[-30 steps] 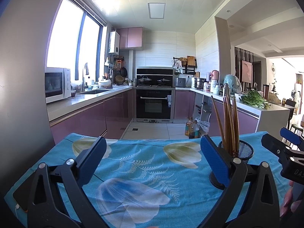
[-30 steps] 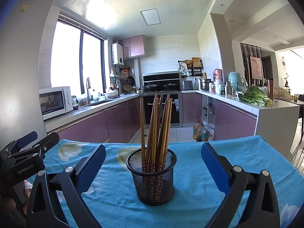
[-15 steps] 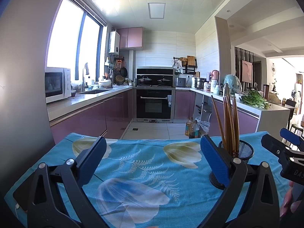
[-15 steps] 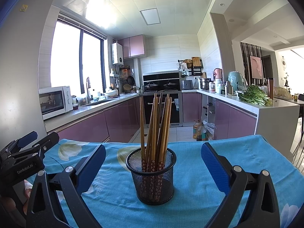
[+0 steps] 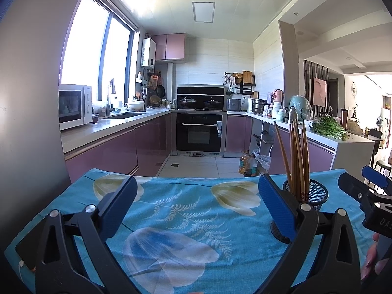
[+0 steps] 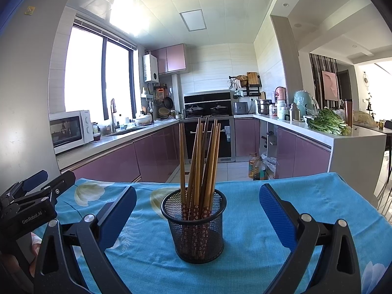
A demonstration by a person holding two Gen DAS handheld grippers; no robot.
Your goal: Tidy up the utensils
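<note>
A blue flowered tablecloth covers the table in a kitchen with purple cabinets. A mesh cup of chopsticks stands between the spread fingers of the right gripper; the left gripper is spread wide too, holding nothing.

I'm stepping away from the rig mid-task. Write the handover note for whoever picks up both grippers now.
Left gripper: open, empty, over the blue floral tablecloth.
Right gripper: open, empty, facing the black wire-mesh cup head-on, not touching it.
Things: the brown wooden chopsticks all stand upright in the cup, patterned ends down. The cup stands on the cloth, to the right of the left gripper.
Done: every chopstick in view is in the cup.
Left: no loose utensils show on the cloth; check outside the views before stopping.
</note>
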